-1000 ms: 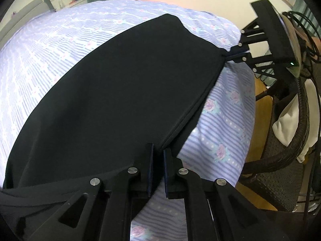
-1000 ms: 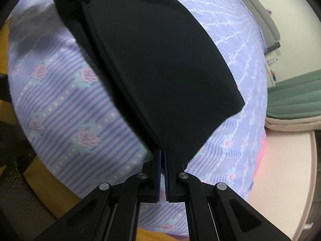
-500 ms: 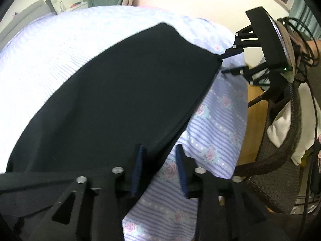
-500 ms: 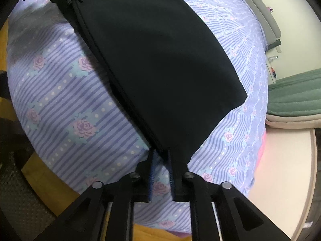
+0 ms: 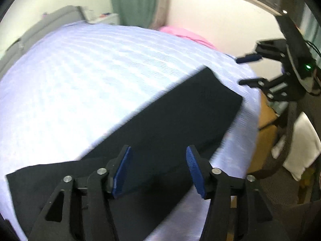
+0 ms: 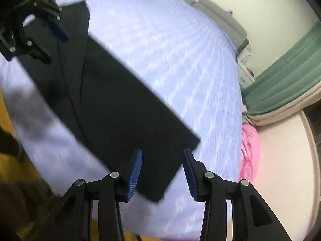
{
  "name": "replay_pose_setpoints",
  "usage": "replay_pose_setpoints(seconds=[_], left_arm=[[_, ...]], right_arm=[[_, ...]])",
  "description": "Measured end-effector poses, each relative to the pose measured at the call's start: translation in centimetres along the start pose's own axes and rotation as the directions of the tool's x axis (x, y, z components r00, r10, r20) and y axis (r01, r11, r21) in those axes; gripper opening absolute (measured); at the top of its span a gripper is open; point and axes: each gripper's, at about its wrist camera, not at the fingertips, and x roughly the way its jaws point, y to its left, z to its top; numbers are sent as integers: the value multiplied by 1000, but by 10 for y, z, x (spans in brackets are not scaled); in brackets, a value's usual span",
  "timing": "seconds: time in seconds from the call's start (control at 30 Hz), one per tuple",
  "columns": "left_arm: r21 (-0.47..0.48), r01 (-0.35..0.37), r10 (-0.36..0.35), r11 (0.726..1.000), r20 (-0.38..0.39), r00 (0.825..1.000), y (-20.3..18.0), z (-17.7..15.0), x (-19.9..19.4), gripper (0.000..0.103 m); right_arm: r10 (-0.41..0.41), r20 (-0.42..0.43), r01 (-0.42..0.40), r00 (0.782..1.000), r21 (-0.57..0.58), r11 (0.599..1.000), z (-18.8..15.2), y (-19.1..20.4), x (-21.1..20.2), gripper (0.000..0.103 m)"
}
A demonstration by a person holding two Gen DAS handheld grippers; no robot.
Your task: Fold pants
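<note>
We see a bed [image 5: 84, 84] covered with a pale lilac striped sheet, set in a room with a cream wall, a green curtain [image 5: 134, 2] in the corner and a grey headboard [image 6: 216, 14] along the far side. A pink cloth [image 6: 249, 150] lies at the bed's edge by the wall.

The black pants [image 5: 164, 128] lie flat on the sheet as a long folded strip, running along the near side of the bed. In the right wrist view the same pants [image 6: 120, 108] stretch diagonally away, with a second layer showing along one long edge.

Our left gripper [image 5: 158, 170] hangs above one end of the pants, its jaws having just been opening; they now stand spread, with only air between the blue pads [image 5: 121, 174] and the cloth lying below them. Our right gripper [image 6: 162, 175] hangs over the other end, its jaws likewise just opened and standing apart, holding nothing. Each gripper shows at the edge of the other's view, lifted clear of the cloth. Both pictures are blurred.
</note>
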Motion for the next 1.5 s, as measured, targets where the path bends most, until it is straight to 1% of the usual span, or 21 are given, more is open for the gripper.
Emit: replay_pose_setpoints(seconds=[0.13, 0.2, 0.3, 0.33, 0.37, 0.4, 0.5, 0.57, 0.6, 0.67, 0.7, 0.77, 0.83, 1.0, 1.07, 1.23, 1.27, 1.3, 1.37, 1.4, 1.5], left_arm=[[-34, -101, 102, 994, 30, 994, 84, -8, -23, 59], [-49, -141, 143, 989, 35, 989, 128, -19, -34, 59], [-67, -202, 204, 977, 31, 978, 191, -43, -48, 59], [-73, -218, 221, 973, 26, 975, 208, -52, -51, 59], [-85, -235, 237, 968, 14, 971, 230, -63, -53, 59], [-99, -245, 246, 965, 2, 969, 252, -75, -55, 59], [-135, -254, 250, 958, -47, 967, 323, -112, -59, 59], [-156, -253, 246, 955, -66, 967, 368, -132, -61, 59], [-161, -249, 240, 955, -72, 968, 387, -139, -59, 59], [-141, -236, 225, 962, -90, 970, 430, -155, -56, 59], [-124, -227, 216, 966, -99, 971, 448, -160, -52, 59], [-108, -189, 176, 976, -112, 978, 479, -169, -41, 59], [-121, -139, 125, 983, -119, 985, 509, -172, -28, 59], [-125, -11, -7, 992, -140, 990, 545, -166, 5, 59], [-120, 34, -52, 992, -157, 986, 556, -163, 19, 59], [-127, 133, -157, 983, -209, 965, 562, -165, 39, 57], [-125, 156, -181, 980, -215, 960, 562, -163, 42, 55], [-125, 172, -196, 977, -219, 956, 561, -163, 43, 45], [-109, 183, -204, 977, -236, 950, 557, -161, 47, 44], [-101, 185, -204, 978, -239, 949, 556, -160, 47, 42], [-85, 189, -204, 978, -249, 947, 555, -158, 43, 38]], right_arm=[[102, 111, -103, 989, 3, 995, 68, 3, 8, 43], [182, 162, -180, 970, -27, 983, 117, 18, 19, 43], [250, 218, -233, 943, -101, 967, 187, 49, 38, 43], [265, 227, -244, 937, -117, 963, 202, 57, 42, 43], [286, 243, -259, 927, -138, 956, 234, 73, 52, 43], [304, 251, -274, 919, -149, 950, 257, 84, 61, 43], [370, 236, -343, 899, -148, 927, 326, 130, 88, 43], [408, 210, -385, 888, -141, 912, 363, 151, 111, 43], [419, 194, -398, 887, -139, 907, 372, 160, 122, 43], [427, 159, -409, 890, -131, 903, 407, 182, 149, 43], [441, 122, -429, 889, -114, 896, 422, 193, 164, 43], [468, 62, -464, 882, -72, 883, 439, 208, 187, 43], [490, 24, -489, 872, -39, 872, 451, 221, 207, 43], [514, -73, -517, 855, -24, 856, 473, 247, 244, 43], [513, -100, -517, 853, -17, 856, 477, 252, 253, 43], [543, -148, -546, 826, 28, 838, 475, 250, 264, 43], [552, -161, -554, 818, 35, 832, 473, 250, 266, 43], [556, -173, -559, 813, 36, 828, 473, 251, 270, 43], [572, -198, -577, 796, 39, 816, 470, 252, 273, 43], [590, -211, -595, 779, 46, 802, 469, 253, 276, 43], [603, -247, -612, 758, 51, 789, 465, 259, 285, 43]])
